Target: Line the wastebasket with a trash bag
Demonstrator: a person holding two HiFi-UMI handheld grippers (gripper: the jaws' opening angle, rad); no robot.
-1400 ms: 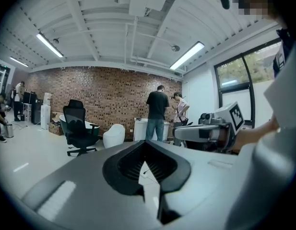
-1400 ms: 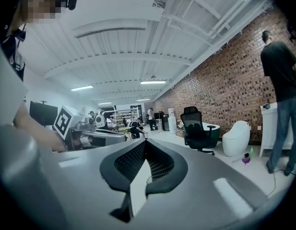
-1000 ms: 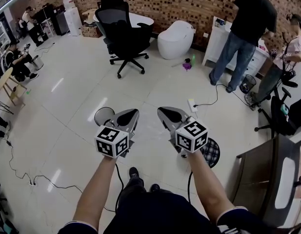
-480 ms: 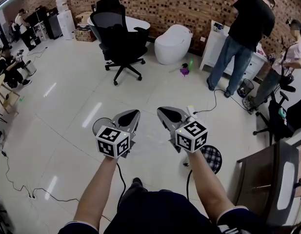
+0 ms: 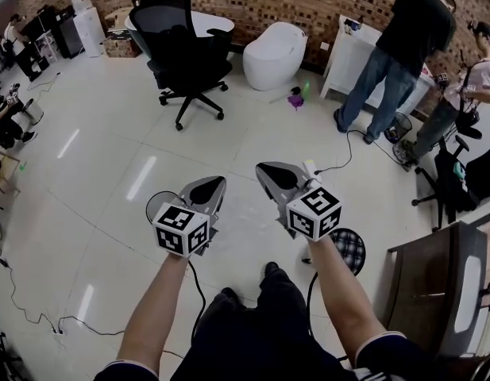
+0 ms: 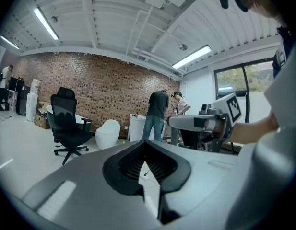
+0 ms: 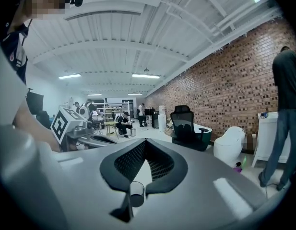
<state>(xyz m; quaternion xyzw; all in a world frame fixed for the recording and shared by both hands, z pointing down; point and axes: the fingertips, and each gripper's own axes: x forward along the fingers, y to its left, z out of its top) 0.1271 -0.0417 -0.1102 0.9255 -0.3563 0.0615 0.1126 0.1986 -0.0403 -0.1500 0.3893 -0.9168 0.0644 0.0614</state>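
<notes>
Both the left gripper (image 5: 213,187) and the right gripper (image 5: 268,173) have their jaws fully closed on nothing, side by side above the floor (image 5: 109,133). No trash bag is in view, so lining looks unstarted. A black mesh wastebasket (image 5: 345,248) stands just under the right gripper, and another round bin (image 5: 157,205) beside the left.

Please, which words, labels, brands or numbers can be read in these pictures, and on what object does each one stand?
None can be read.
The left marker cube and the right marker cube carry only black-and-white square patterns, no letters.
The far cardboard box is too small to show print.
</notes>
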